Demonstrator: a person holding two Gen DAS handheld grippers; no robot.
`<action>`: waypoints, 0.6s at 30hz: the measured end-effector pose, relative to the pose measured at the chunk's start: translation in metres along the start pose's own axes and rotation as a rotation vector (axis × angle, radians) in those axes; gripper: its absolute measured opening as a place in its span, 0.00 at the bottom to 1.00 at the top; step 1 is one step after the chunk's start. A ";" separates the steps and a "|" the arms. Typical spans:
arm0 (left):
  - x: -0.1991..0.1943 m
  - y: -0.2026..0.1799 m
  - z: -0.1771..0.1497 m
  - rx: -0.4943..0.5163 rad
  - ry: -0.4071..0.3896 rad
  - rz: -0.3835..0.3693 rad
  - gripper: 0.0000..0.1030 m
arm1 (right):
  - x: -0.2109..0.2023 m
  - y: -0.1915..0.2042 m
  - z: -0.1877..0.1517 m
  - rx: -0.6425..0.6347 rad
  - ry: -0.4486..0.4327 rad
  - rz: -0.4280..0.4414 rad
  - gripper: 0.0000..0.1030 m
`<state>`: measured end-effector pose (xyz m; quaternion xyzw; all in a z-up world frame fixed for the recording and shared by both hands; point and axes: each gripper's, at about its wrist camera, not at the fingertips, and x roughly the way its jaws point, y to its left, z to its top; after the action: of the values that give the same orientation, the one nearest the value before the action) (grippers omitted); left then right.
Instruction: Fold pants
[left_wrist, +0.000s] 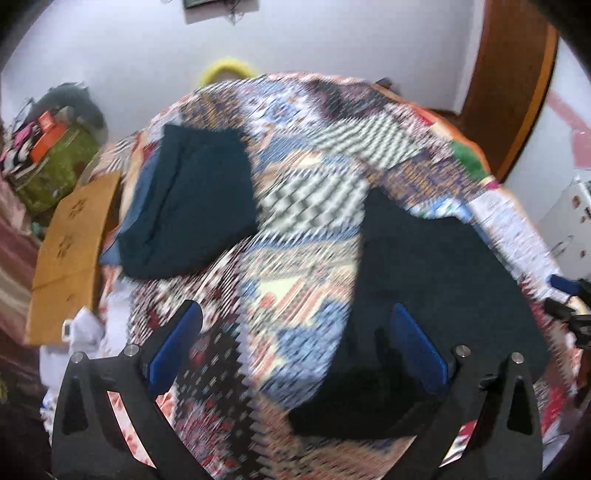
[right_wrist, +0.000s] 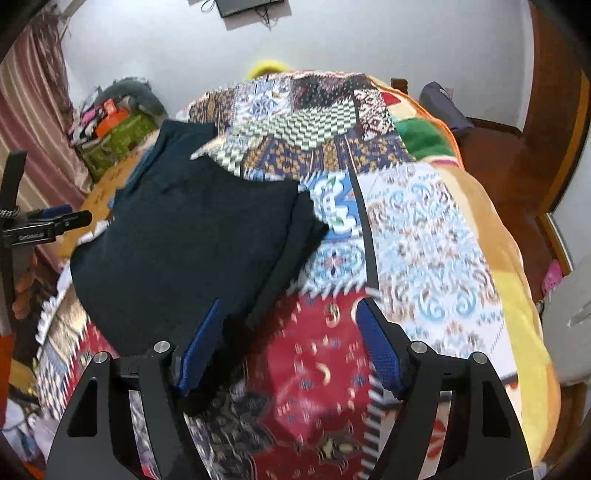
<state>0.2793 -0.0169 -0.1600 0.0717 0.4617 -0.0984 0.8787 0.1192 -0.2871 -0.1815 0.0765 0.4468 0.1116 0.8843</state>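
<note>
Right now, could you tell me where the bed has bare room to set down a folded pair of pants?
The widest bare stretch of quilt lies right of the dark pants, running to the yellow edge. A narrower bare strip separates the pants from the folded dark garment. The far-left side is crowded: cardboard and a green bag.

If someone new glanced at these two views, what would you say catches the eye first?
First the patchwork quilt, loud with colour and covering the whole bed. Next the dark pants lying on it at the left of the right wrist view, with a second dark folded garment farther back. Both the left gripper and the right gripper hang open, holding nothing.
</note>
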 end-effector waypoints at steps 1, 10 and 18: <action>0.001 -0.004 0.005 0.011 -0.007 -0.004 1.00 | 0.003 0.001 0.005 -0.001 -0.006 -0.001 0.69; 0.060 -0.053 0.052 0.129 0.008 -0.011 1.00 | 0.047 0.006 0.048 -0.004 -0.036 0.023 0.69; 0.111 -0.053 0.056 0.108 0.135 -0.070 0.80 | 0.090 -0.004 0.059 -0.011 0.067 0.017 0.47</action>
<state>0.3728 -0.0925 -0.2222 0.1094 0.5160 -0.1488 0.8364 0.2195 -0.2692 -0.2176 0.0716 0.4747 0.1243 0.8684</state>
